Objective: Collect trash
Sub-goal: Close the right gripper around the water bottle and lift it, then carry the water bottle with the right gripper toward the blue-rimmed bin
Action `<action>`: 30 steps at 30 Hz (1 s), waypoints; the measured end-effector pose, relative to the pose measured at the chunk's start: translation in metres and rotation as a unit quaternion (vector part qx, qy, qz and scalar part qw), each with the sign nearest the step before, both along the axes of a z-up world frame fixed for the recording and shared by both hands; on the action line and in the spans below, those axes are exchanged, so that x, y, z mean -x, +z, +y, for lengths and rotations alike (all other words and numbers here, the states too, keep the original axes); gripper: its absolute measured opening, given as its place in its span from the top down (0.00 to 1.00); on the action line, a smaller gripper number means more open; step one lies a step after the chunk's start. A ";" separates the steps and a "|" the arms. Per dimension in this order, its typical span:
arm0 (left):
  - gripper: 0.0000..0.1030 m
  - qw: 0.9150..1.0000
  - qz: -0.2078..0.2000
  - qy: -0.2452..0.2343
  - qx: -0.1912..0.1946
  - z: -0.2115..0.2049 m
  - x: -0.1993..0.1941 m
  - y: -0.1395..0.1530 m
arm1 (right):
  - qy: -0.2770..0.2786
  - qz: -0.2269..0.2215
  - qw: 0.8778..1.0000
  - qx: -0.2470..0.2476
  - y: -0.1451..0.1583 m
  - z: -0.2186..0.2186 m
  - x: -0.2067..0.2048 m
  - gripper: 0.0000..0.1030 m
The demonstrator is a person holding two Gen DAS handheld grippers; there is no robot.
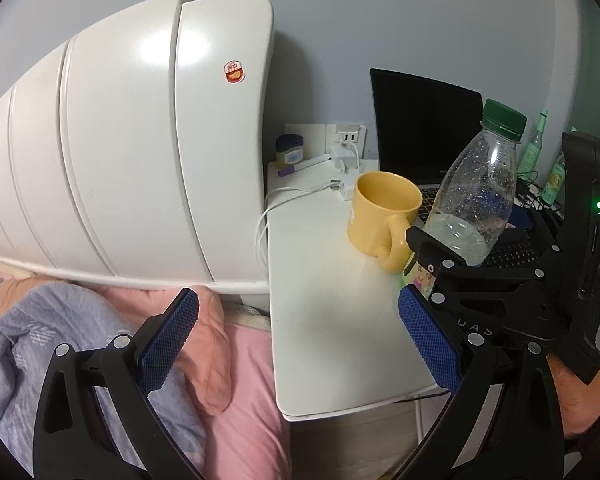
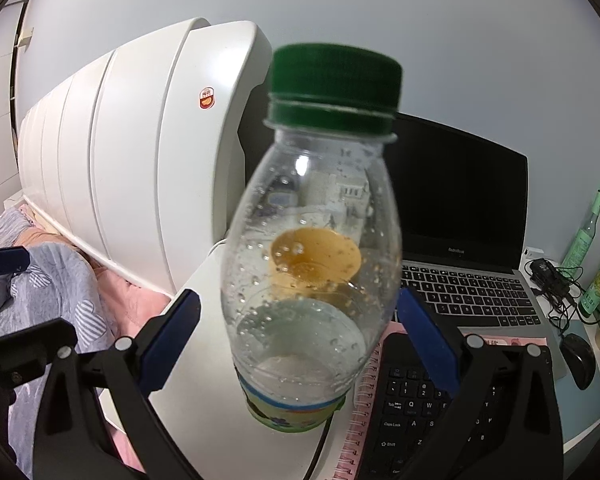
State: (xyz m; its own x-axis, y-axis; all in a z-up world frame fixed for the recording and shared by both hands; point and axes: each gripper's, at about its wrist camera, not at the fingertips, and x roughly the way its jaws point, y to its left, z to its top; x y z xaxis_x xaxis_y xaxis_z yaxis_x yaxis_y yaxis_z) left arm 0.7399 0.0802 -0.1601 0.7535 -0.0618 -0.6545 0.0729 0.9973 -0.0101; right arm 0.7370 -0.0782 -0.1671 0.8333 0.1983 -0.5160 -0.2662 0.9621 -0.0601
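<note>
One clear, green-capped plastic bottle [image 2: 312, 248] stands upright, droplets inside.

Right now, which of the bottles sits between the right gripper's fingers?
The clear bottle with the dark green cap, standing between the right gripper's open fingers. The two green glass bottles stand far right, beside the laptop.

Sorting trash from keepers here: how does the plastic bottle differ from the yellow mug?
The bottle is clear plastic with droplets inside; the mug is opaque yellow. The bottle is closed by a green cap; the mug is open-topped. The bottle stands taller and has a label; the mug is squat with a handle. Both stand upright on the white table.
</note>
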 end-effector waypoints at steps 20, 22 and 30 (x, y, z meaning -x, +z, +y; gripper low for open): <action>0.06 1.000 0.003 -0.002 -0.009 0.009 0.014 -0.004 | 0.011 0.009 1.000 -0.002 0.002 0.008 0.010 0.39; 0.06 1.000 0.001 -0.002 -0.008 0.009 0.017 -0.002 | 0.012 0.007 1.000 -0.002 0.005 0.008 0.013 0.39; 0.06 1.000 -0.009 -0.010 -0.006 0.006 0.035 0.011 | 0.004 -0.009 1.000 -0.006 0.022 0.004 0.034 0.39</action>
State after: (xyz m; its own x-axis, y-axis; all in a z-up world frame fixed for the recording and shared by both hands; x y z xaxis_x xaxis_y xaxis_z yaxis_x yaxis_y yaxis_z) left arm 0.7045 0.0860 -0.1488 0.7643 -0.0696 -0.6411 0.0930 0.9957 0.0028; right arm 0.7027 -0.0746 -0.1449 0.8413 0.2108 -0.4978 -0.2725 0.9607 -0.0537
